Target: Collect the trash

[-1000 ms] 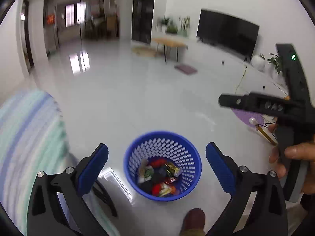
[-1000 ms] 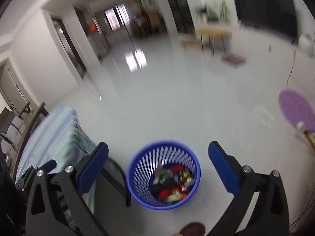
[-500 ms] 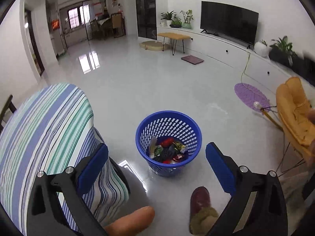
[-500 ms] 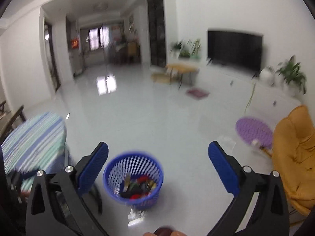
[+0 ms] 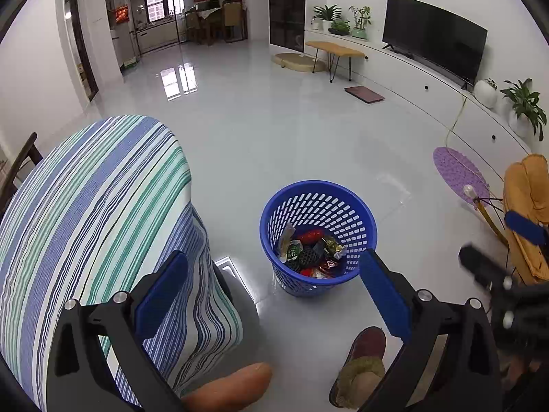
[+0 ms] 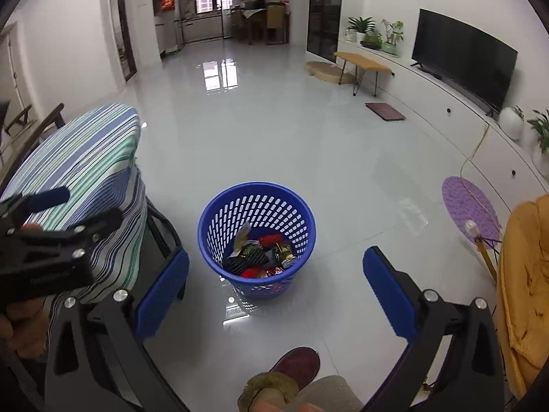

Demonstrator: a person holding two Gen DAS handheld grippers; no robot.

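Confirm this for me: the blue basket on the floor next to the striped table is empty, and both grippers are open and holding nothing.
Not quite. The blue basket is not empty: the right wrist view shows wrappers piled in its bottom. The rest holds: it stands on the floor beside the striped table, and the left gripper and right gripper are open and hold nothing.

The floor (image 6: 274, 144) is glossy pale tile that mirrors the window light, and on it stands a blue basket (image 6: 257, 237) of smooth perforated plastic holding shiny crinkled foil and plastic wrappers (image 6: 264, 254). A woven striped cloth (image 5: 85, 206) with a matt weave drapes the desk, and the slipper (image 6: 295, 367) looks like dull maroon leather with a fuzzy olive cuff. The right gripper (image 6: 274, 288) has matt black plastic arms, bright metal screws and finely textured blue pads (image 6: 161, 288); the armchair (image 6: 525, 292) wears soft mustard fabric.
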